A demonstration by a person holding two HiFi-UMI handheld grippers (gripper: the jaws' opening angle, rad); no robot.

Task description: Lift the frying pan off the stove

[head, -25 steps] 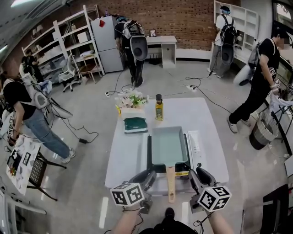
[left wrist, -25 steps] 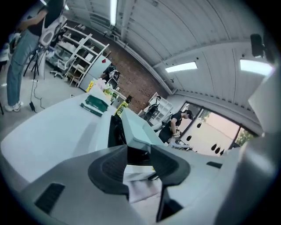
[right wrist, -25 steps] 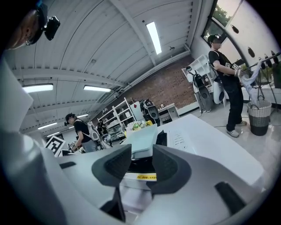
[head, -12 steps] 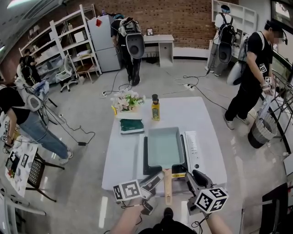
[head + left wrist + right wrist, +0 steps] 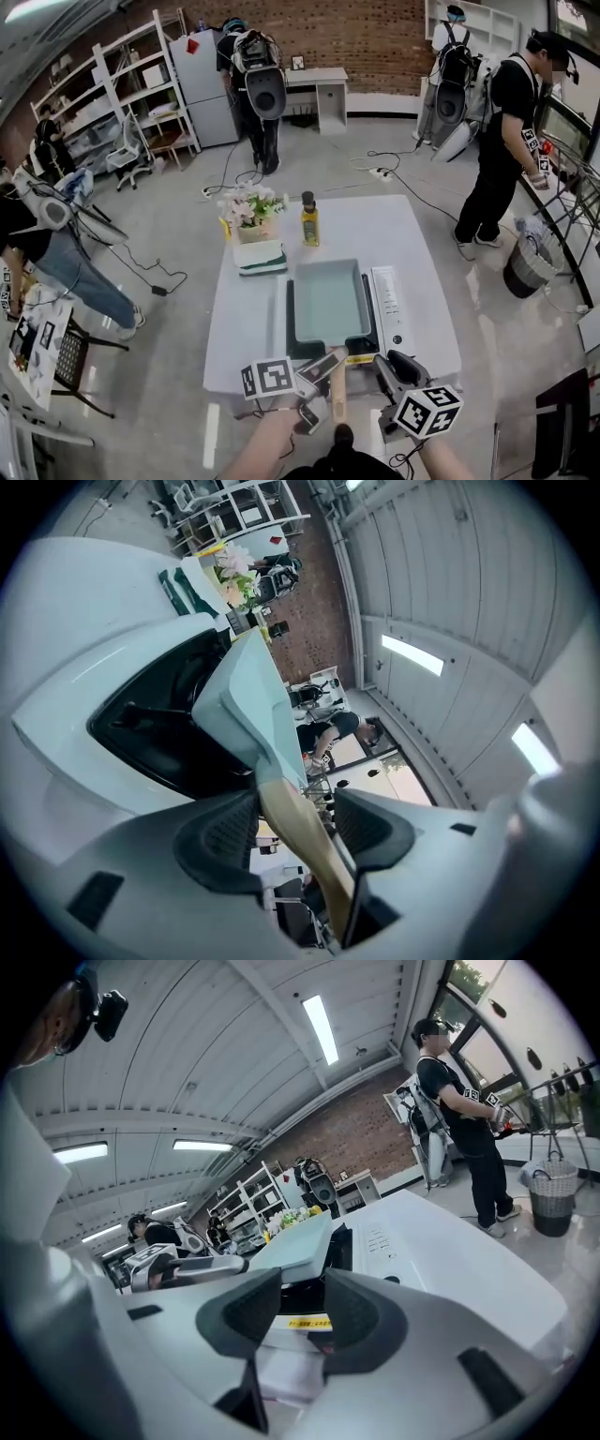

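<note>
A pale teal rectangular frying pan (image 5: 328, 300) sits on the black burner of a white stove (image 5: 396, 314) at the table's near edge. Its wooden handle (image 5: 338, 398) sticks out toward me. My left gripper (image 5: 326, 382) is rolled on its side and its jaws have just been opening. In the left gripper view the handle (image 5: 298, 832) runs between the pads, close to the left one with a gap to the right one, and the pan (image 5: 248, 700) lies beyond. My right gripper (image 5: 389, 367) hovers open and empty just right of the handle, facing the stove front (image 5: 412, 1251).
On the white table (image 5: 412, 234) behind the stove stand an oil bottle (image 5: 308, 219), a flower pot (image 5: 246, 208) and a folded green cloth (image 5: 261, 256). Several people stand around the room. A bin (image 5: 530, 265) is at the right.
My left gripper has slid right to the wooden handle, rolled onto its side and spread its jaws around it. The right gripper has stayed in place. The person at the right has walked further off.
</note>
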